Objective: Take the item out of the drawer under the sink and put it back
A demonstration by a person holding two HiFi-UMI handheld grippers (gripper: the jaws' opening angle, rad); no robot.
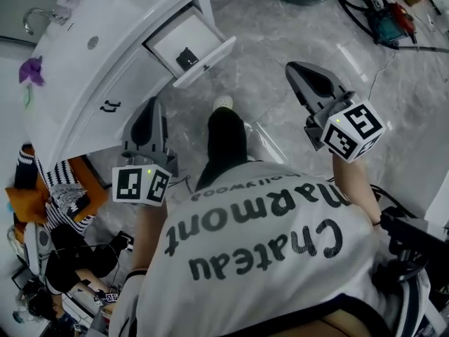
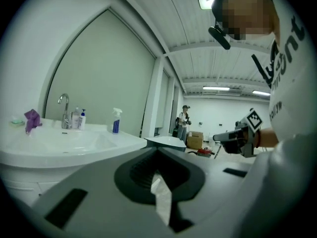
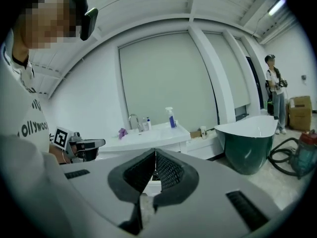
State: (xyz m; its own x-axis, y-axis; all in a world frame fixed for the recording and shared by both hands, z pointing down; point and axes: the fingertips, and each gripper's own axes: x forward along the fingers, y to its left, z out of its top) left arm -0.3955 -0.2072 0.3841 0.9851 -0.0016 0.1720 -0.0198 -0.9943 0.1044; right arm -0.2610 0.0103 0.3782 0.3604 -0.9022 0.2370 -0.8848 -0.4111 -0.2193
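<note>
Standing just short of the drawer (image 1: pixel 209 60), pulled out from the vanity front under the sink (image 1: pixel 112 20). Can see the item (image 1: pixel 186 58), small & dark, lying inside the drawer near its front panel, not lifted yet.

Holding the L gripper (image 1: pixel 150 105) near the drawer, below & left of it in head view, w/ fingers pressed together & nothing between. Holding the R gripper (image 1: pixel 292 67) on the drawer's opposite side, farther off, w/ fingers likewise closed on each other, empty.

Prob. kept shut simply for being short of the reach: no call for parted fingers till lined up w/ the item. Judging the step as approach to the drawer, w/ take-out & put-back both ahead.

Looks like a job for L, being nearer the drawer. R prob. held wide so as not to block the head view of the drawer or knock its front. Must part the fingers before dipping in, else risk shoving the item toward the drawer's back.

Seems open far enough for access from above, so prob. no further pull needed.

Above the drawer, on the counter: faucet (image 2: pixel 64 110), spray bottle (image 2: pixel 116 120), purple cloth (image 2: pixel 32 119), not part of the job. Just below the drawer front, on the floor: own shoe (image 1: pixel 222 103). Well past the drawer, away from the vanity: green tub (image 3: pixel 247 148).
</note>
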